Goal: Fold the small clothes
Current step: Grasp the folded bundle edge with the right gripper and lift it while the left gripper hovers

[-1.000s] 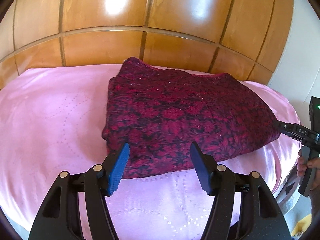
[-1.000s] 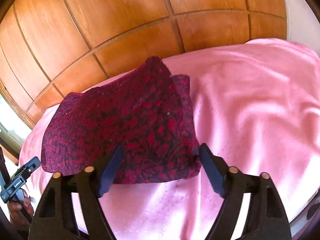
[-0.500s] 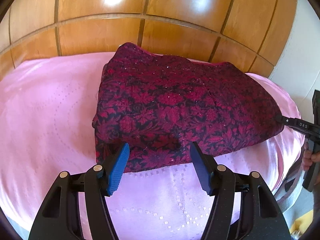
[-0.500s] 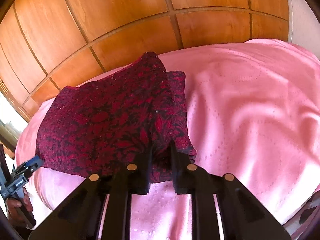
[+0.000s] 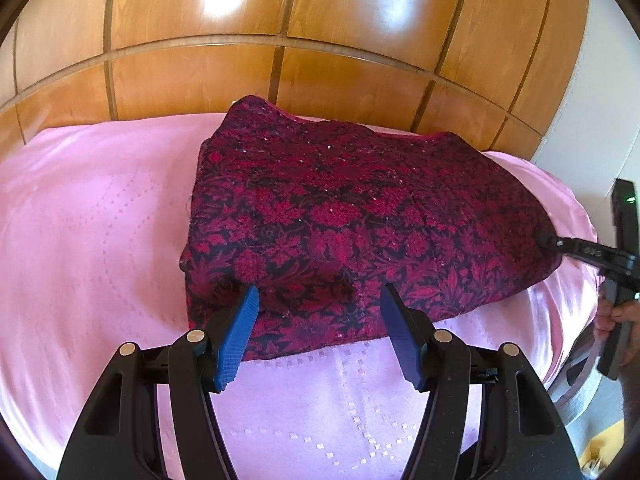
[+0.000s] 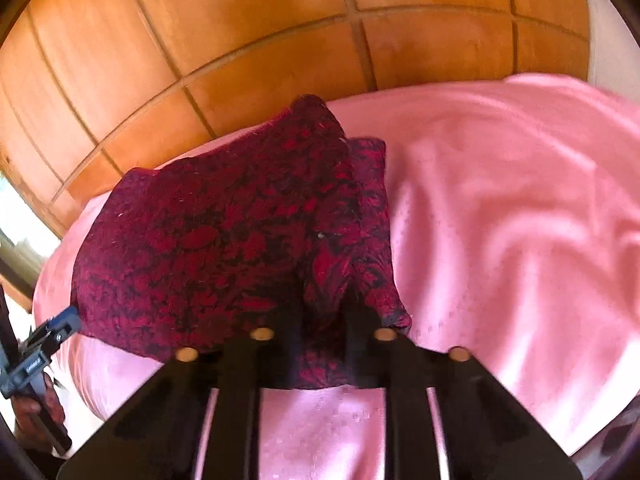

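Note:
A dark red flowered garment point(image 5: 360, 216) lies folded on the pink bedsheet point(image 5: 100, 240). My left gripper point(image 5: 318, 312) stands open at its near edge, and the blue pads point(image 5: 240, 336) sit either side of the hem without pressing it. In the right wrist view the same garment point(image 6: 208, 248) bunches up between the jaws of my right gripper point(image 6: 324, 312). Those jaws are closing and pinch a fold at the garment's near corner. From the left wrist view, the right gripper point(image 5: 576, 248) bites the cloth's right end.
A glossy wooden headboard point(image 5: 320, 40) runs along the far side of the bed. Rumpled pink sheet point(image 6: 500, 220) spreads to the right of the garment. A hand point(image 5: 616, 320) holds the right gripper's handle past the bed's right edge.
My right gripper's jaws went from wide apart to pinched on the garment's near corner, which now bunches upward. The left gripper stayed open, a little nearer the hem.

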